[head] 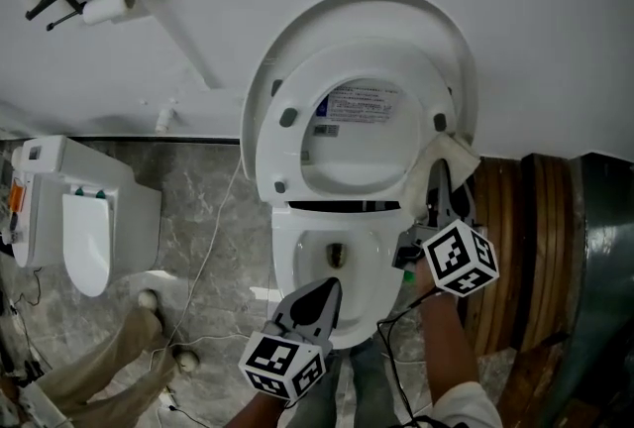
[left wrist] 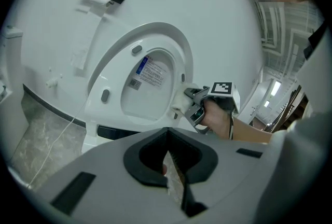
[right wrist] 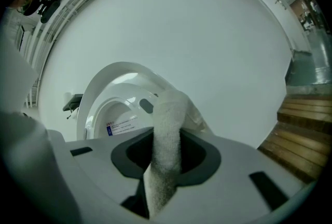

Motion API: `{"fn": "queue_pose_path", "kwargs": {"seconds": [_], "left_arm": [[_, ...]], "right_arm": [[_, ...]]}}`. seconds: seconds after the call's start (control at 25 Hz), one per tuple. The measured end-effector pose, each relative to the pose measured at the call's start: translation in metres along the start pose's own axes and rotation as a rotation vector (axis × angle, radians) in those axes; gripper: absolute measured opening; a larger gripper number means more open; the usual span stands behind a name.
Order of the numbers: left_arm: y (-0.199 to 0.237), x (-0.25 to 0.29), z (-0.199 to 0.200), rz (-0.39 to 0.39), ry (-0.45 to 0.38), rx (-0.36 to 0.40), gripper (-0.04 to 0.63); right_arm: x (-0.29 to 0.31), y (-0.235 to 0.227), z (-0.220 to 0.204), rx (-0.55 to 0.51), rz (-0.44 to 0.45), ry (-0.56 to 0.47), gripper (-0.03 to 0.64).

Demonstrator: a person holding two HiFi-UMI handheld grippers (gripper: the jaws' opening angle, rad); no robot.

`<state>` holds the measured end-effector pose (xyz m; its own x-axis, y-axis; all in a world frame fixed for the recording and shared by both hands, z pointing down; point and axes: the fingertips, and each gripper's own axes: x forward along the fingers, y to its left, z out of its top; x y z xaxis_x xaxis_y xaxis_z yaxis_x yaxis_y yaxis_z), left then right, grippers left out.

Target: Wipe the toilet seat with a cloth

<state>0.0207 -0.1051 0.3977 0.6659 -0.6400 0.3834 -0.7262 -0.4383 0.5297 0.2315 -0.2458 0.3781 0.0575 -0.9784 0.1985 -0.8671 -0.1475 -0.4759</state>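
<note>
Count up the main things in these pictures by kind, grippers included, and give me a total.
Grippers: 2, the left gripper and the right gripper
Cloth: 1
Toilet: 1
Toilet paper roll: 1
White lidded unit on the floor: 1
Total: 6

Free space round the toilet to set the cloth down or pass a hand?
Free: marble floor between toilet bowl and white bin, though a thin cord crosses it. Crowded: the right side, where the right gripper, shut on the cloth, sits between raised seat and wooden steps.
</note>
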Motion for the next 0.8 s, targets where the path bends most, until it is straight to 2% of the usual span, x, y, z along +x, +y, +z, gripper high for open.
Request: {"fn": "queue_pose_path", "kwargs": {"seconds": [0.44, 0.8], "left_arm": [[0.01, 0.01, -0.023, -0.003, 0.014, 0.007, 0.0], [0.02, 0.018, -0.035, 0.018, 0.02, -0.006, 0.0]], "right_arm": [[-0.001, -0.019, -0.02, -0.005, -0.002, -0.048, 0.1], [-0.011, -0.037, -0.053, -0.014, -0.007, -0.048, 0.101]]}}
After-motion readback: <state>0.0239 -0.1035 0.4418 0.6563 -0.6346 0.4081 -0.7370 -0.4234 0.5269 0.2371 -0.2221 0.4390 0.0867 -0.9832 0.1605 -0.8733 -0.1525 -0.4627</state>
